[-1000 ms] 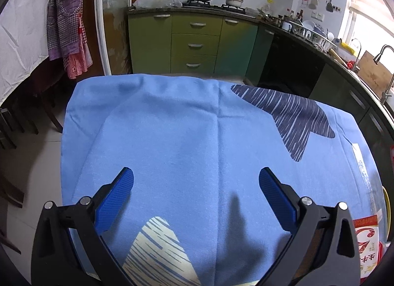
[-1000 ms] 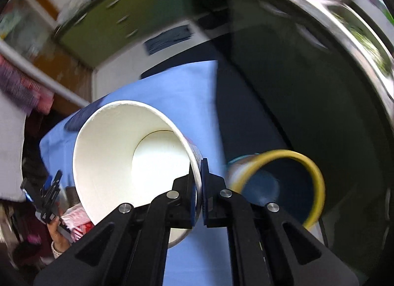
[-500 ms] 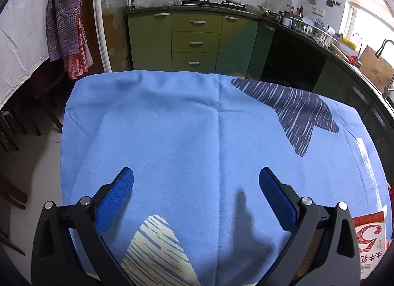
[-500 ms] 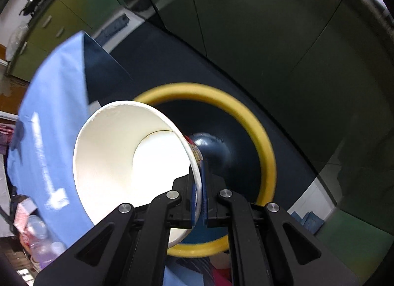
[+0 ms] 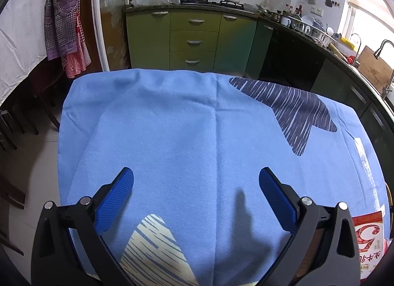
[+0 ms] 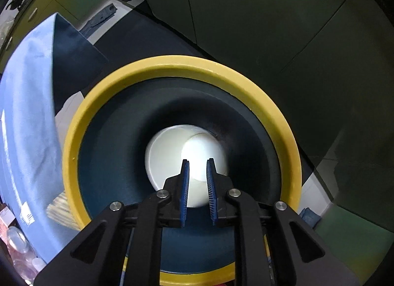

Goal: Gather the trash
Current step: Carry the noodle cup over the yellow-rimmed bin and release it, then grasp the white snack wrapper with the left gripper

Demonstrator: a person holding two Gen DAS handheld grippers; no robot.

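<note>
Right tongs [image 6: 198, 162] parted above bin [image 6: 73, 138], paper cup [image 6: 170, 160] inside

Blue-clothed table [image 5: 192, 138], red packet [image 5: 369, 241] (perhaps food) at corner

I see cup [image 6: 172, 160] inside bin [image 6: 98, 103], on its side | bin on floor just beside table's cloth [image 6: 27, 113] | my right gripper [image 6: 198, 166] above bin mouth | packet [image 5: 369, 239] on cloth, right of my left gripper [image 5: 195, 175]
</note>
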